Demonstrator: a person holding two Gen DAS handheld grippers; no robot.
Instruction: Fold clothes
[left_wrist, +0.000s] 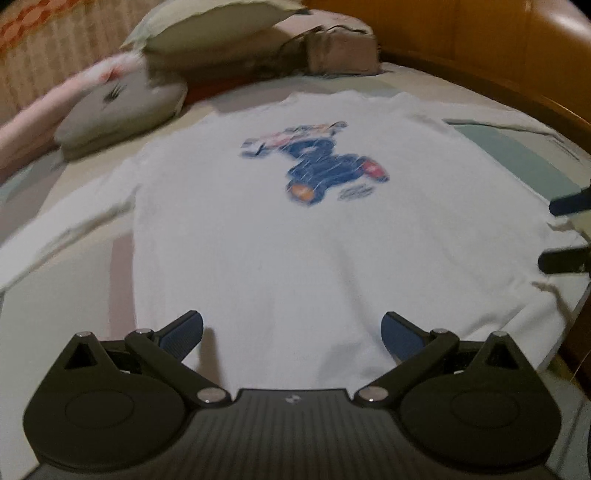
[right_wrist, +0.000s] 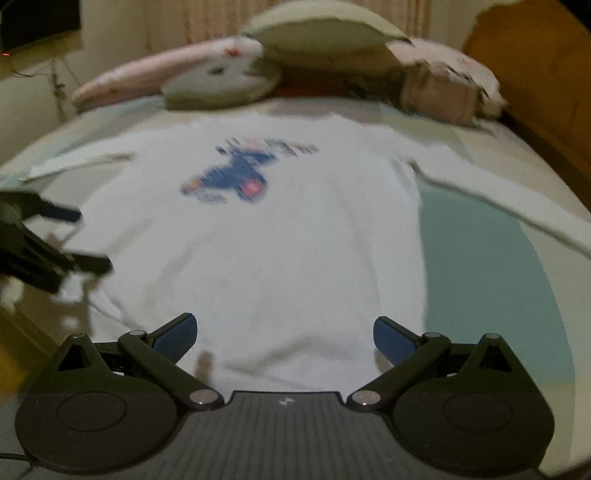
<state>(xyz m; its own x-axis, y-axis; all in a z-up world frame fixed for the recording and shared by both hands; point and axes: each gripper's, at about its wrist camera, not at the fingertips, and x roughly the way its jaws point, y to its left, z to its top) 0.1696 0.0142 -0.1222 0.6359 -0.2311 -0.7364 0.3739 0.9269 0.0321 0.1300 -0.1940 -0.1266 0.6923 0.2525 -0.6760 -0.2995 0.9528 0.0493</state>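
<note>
A white long-sleeved shirt (left_wrist: 295, 236) lies flat on the bed (left_wrist: 517, 147), front side up, with a blue and red printed figure (left_wrist: 317, 166) on the chest. The collar points toward the pillows (left_wrist: 122, 110) at the head of the bed; the hem lies nearest both cameras. Both sleeves are spread outward from the body. The left tongs (left_wrist: 291, 332) hover above the hem region with their fingers wide apart, holding nothing. The right tongs (right_wrist: 285, 338) hover above the hem nearer the shirt's other edge, fingers likewise wide apart and empty. In the right wrist view, the left tongs appear at the shirt's side edge, also parted. A wooden headboard (right_wrist: 535, 74) borders the bed. Both views are motion-blurred, so fine fabric detail cannot be determined.
</note>
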